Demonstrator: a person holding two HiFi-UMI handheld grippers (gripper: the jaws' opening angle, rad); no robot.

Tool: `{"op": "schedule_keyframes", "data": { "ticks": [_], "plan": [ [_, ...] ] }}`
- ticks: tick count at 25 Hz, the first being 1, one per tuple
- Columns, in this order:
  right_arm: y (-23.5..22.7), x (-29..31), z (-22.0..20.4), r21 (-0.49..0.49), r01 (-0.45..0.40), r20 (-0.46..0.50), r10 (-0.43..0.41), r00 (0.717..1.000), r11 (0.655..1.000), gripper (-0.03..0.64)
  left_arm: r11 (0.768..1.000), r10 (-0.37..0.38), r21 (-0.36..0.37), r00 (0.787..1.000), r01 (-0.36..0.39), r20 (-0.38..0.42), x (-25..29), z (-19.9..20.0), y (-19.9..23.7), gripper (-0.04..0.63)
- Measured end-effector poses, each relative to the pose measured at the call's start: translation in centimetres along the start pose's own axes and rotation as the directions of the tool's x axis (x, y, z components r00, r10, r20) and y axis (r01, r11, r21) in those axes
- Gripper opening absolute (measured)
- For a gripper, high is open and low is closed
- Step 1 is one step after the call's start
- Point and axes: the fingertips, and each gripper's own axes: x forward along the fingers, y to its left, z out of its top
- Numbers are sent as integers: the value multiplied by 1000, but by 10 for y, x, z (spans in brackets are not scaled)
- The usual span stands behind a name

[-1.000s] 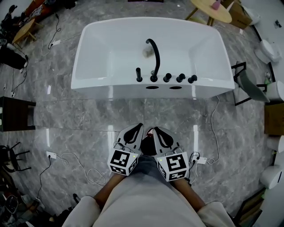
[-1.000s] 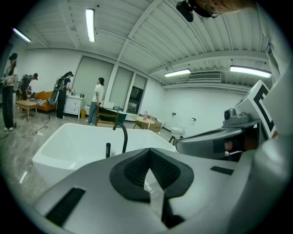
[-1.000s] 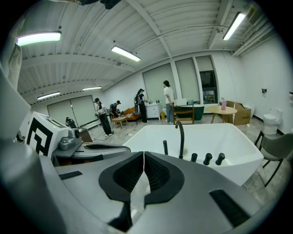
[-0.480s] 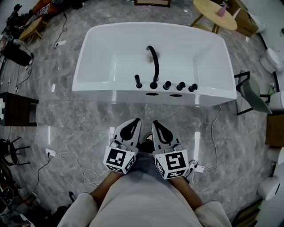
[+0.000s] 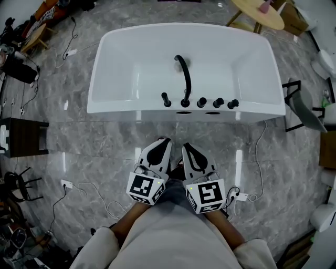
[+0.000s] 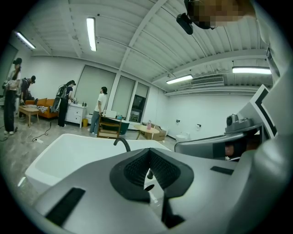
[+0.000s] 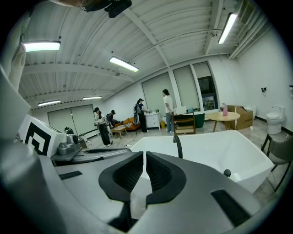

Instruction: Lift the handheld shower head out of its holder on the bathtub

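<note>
The white bathtub (image 5: 115, 100) lies across the top of the head view. On its near rim stands a row of black fittings: the handheld shower head (image 5: 166, 99) upright in its holder at the left, the curved spout (image 5: 184, 73) beside it, then three knobs (image 5: 217, 102). My left gripper (image 5: 164, 142) and right gripper (image 5: 187, 146) hover side by side over the floor, short of the tub, both shut and empty. In the left gripper view the left gripper (image 6: 149, 153) points at the tub, spout (image 6: 122, 143) ahead. The right gripper (image 7: 145, 155) also faces the spout (image 7: 177, 145).
Grey marble floor (image 5: 94, 152) with white cables (image 5: 89, 192) and a socket (image 5: 240, 197) near my feet. A dark chair (image 5: 302, 107) stands right of the tub, a round wooden table (image 5: 260, 11) behind it. Several people (image 6: 98, 109) stand at the far wall.
Both grippers have moved forward together toward the tub, staying shut. The tub sits lower and nearer in the head view.
</note>
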Motion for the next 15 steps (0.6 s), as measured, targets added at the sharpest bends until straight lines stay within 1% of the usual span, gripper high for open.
{"op": "schedule_keyframes", "data": {
  "ticks": [3,12,15],
  "plan": [
    [-3,14,6,7,9,-2,-9,1000,1000,20,1000,-14,8,1000,14,-4,13,7,12,5],
    [-6,57,25,12,56,-18,-55,998,998,20,1000,-15,-21,1000,16,17,38,30,66,5],
    [-5,72,33,6,75,-17,-74,997,997,20,999,-39,-19,999,39,16,47,36,81,5]
  ]
}}
